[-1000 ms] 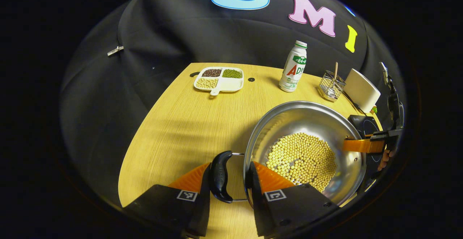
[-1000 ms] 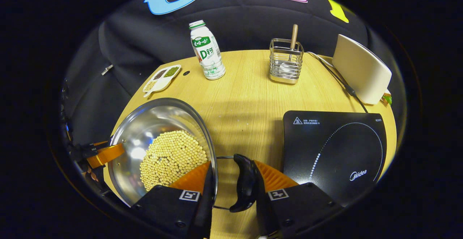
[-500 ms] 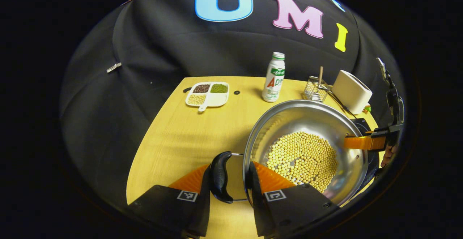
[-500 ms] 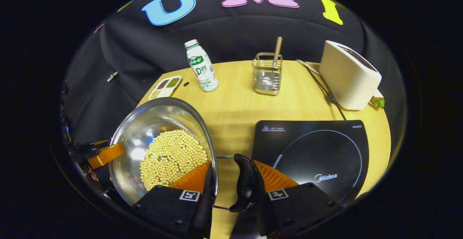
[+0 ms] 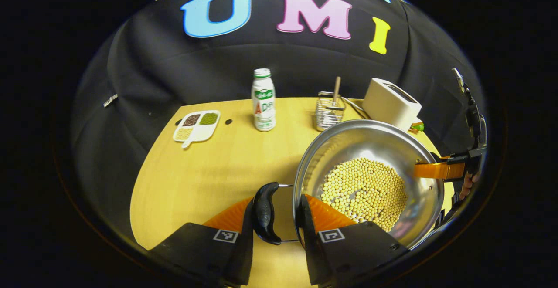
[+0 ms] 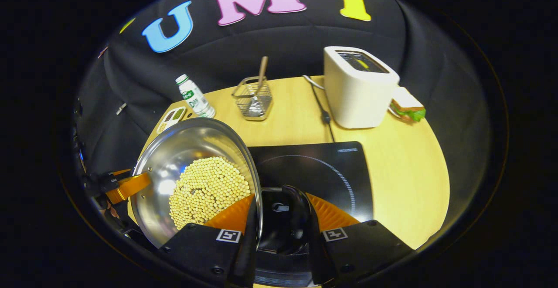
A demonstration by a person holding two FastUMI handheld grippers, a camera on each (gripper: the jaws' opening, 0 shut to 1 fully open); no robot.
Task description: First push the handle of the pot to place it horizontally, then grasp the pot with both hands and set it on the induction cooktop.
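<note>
Your left gripper (image 5: 277, 211) has its fingers closed on the pot's left handle (image 5: 264, 211). The pot (image 6: 183, 166), holding beans (image 6: 207, 190), rides over the induction cooktop (image 6: 322, 170). Your right gripper (image 6: 281, 218) clamps the right handle (image 6: 296, 209). Carry step in hand; next, centre and lower it level.

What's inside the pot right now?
The pot holds a heap of pale yellow beans on its shiny floor. Each gripper's inner finger covers part of the inside wall.
</note>
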